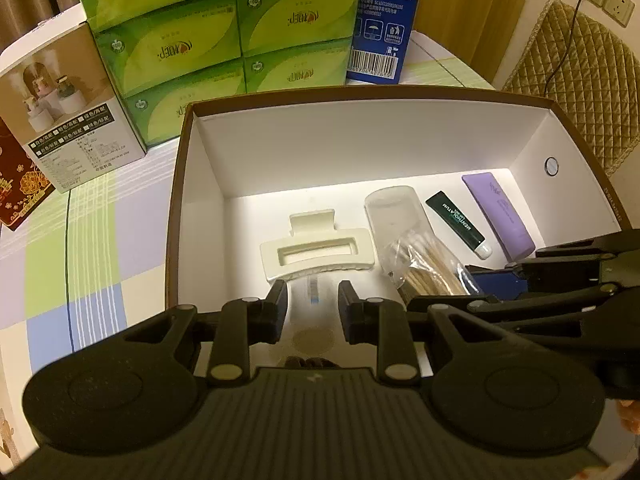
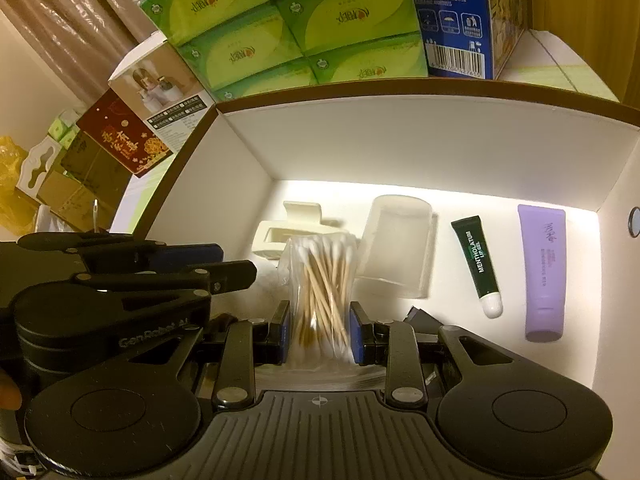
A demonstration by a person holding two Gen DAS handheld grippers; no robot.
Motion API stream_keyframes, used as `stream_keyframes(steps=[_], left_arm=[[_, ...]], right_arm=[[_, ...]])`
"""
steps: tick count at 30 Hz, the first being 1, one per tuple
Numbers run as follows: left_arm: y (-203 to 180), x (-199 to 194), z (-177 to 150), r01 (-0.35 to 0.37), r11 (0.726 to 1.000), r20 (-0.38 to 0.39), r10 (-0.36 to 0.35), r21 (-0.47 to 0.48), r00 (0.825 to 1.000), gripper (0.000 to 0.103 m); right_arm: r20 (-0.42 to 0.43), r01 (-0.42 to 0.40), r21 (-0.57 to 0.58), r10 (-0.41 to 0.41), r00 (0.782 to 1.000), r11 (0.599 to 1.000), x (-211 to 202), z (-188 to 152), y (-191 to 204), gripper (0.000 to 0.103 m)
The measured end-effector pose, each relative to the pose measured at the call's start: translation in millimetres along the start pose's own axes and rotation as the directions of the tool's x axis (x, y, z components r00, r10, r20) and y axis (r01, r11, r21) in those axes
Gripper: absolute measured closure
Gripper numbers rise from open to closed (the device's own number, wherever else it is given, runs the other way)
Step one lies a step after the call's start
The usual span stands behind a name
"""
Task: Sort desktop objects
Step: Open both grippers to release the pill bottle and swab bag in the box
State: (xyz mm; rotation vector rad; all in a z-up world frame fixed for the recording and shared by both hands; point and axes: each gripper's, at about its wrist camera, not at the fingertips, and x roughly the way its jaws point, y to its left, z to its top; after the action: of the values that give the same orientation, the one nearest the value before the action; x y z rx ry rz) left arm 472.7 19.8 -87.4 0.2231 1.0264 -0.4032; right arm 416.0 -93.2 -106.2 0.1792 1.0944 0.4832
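Purple tube (image 2: 544,276), green tissue packs (image 1: 224,44), checked pastel tablecloth (image 1: 80,248).

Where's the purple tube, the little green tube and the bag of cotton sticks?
purple tube (image 2: 544,264), right wrist view, middle of its body
green tube (image 2: 476,260), right wrist view, on its label
bag of cotton swabs (image 2: 322,280), right wrist view, among the sticks

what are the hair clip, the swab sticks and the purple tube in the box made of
Hair clip: looks like matte cream plastic, moulded edges, no shine.
Swab sticks: pale tan stems, likely wood or bamboo, with white cotton tips, inside a clear glossy plastic bag.
Purple tube: soft-looking plastic, satin finish, flat crimped end.
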Motion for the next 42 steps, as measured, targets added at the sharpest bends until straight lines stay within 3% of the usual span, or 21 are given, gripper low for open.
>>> stream_keyframes(steps=[8, 25, 28, 30, 42], left_arm=[[2.3, -5.3, -0.7, -0.007, 1.0, 0.013, 0.007, 0.006, 1.0, 0.074], [7.2, -14.5, -2.3, -0.012, 1.0, 0.031, 0.012, -0.009, 0.999, 0.07], [8.1, -16.7, -2.2, -0.018, 1.0, 0.037, 0.018, -0.013, 0.999, 0.069], [9.6, -18.9, -2.5, -0.025, 1.0, 0.043, 0.025, -0.017, 0.999, 0.068], [11.4, -42.4, -10.5, -0.038, 0.998, 0.089, 0.042, -0.05, 0.995, 0.037]], right_arm=[[0.0, -0.001, 0.004, 0.001, 1.0, 1.0, 1.7, 0.5, 0.2, 0.077], [0.031, 0.014, -0.025, -0.013, 0.999, 1.0, -1.8, 1.0, 5.0, 0.076], [0.067, 0.019, -0.039, -0.016, 0.998, 0.999, -4.8, 0.8, 4.9, 0.06], [0.087, 0.037, -0.048, -0.032, 0.996, 0.998, -7.4, -0.2, 4.3, 0.043], [0.128, 0.065, -0.098, -0.052, 0.99, 0.993, -35.6, -13.2, 3.4, 0.012]])
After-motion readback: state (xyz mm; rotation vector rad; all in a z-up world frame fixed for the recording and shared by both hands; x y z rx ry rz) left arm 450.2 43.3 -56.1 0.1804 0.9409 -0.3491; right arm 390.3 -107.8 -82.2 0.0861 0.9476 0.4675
